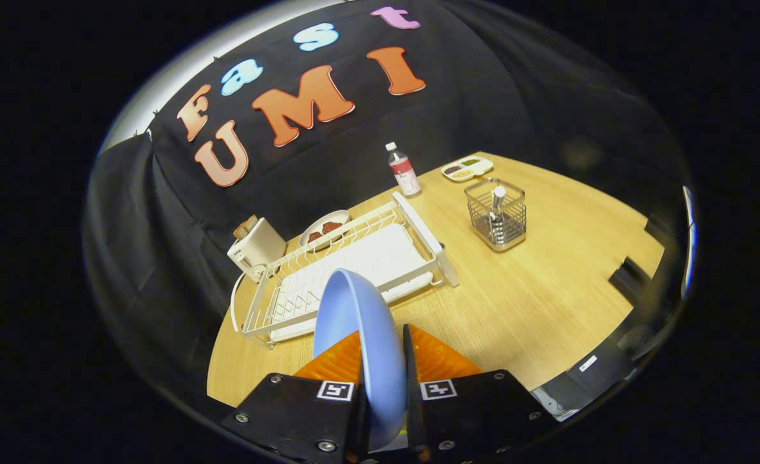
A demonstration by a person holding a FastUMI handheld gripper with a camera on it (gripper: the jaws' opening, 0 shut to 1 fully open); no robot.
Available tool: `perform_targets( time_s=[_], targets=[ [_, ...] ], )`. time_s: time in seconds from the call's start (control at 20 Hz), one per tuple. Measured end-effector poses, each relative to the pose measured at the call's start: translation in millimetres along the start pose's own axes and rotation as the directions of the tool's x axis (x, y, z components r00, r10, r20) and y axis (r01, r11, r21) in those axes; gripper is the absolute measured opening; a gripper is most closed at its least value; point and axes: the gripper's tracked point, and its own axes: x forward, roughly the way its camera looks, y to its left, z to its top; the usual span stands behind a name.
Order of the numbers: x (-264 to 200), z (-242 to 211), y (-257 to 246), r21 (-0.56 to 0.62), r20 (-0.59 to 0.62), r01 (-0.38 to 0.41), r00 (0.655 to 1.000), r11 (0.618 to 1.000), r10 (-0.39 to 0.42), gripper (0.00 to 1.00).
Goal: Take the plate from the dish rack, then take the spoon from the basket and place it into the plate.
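Blue plastic fills the gap between the gripper's [383, 361] two fingers: the plate [361, 335] stands on edge there, clamped from both sides, its rim rising up ahead of the fingertips and raised above the wooden table [547, 303]. Just beyond the plate lies the white wire dish rack [348, 270] on its drain tray, with no dishes in its slots. Behind the rack, near the black cloth wall, a white toaster [257, 248] holds a slice of bread in its slot, and beside it a small white plate [324, 229] carries a few dark brown pieces of food. Farther along the rack's far end stands a clear bottle [403, 169] with a red label and white cap. Well apart from the rack sits a square wire basket [497, 216] with the spoon [497, 205] upright inside, handle up. Beyond the basket rests a divided white tray [467, 168] holding dark and green bits.
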Motion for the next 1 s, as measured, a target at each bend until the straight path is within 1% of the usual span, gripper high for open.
perform_targets(
  time_s=[0.15, 0.25, 0.35, 0.5, 0.7, 0.8, 0.9, 1.0],
  targets=[
    [17, -26, -4, 0.111, -0.053, -0.017, 0.998, 0.994, 0.023, 0.23],
    [32, -42, -1, 0.205, -0.090, -0.034, 0.994, 0.978, 0.054, 0.23],
    [42, -52, -1, 0.273, -0.104, -0.042, 0.992, 0.961, 0.073, 0.23],
    [50, -66, -2, 0.343, -0.121, -0.049, 0.988, 0.938, 0.095, 0.23],
    [55, -74, -6, 0.411, -0.147, -0.032, 0.984, 0.911, 0.101, 0.25],
    [49, -72, -10, 0.393, -0.150, -0.026, 0.984, 0.919, 0.091, 0.26],
    [47, -71, -12, 0.337, -0.164, -0.021, 0.983, 0.941, 0.080, 0.31],
    [43, -64, -19, 0.270, -0.166, 0.003, 0.985, 0.963, 0.043, 0.47]
  ],
)
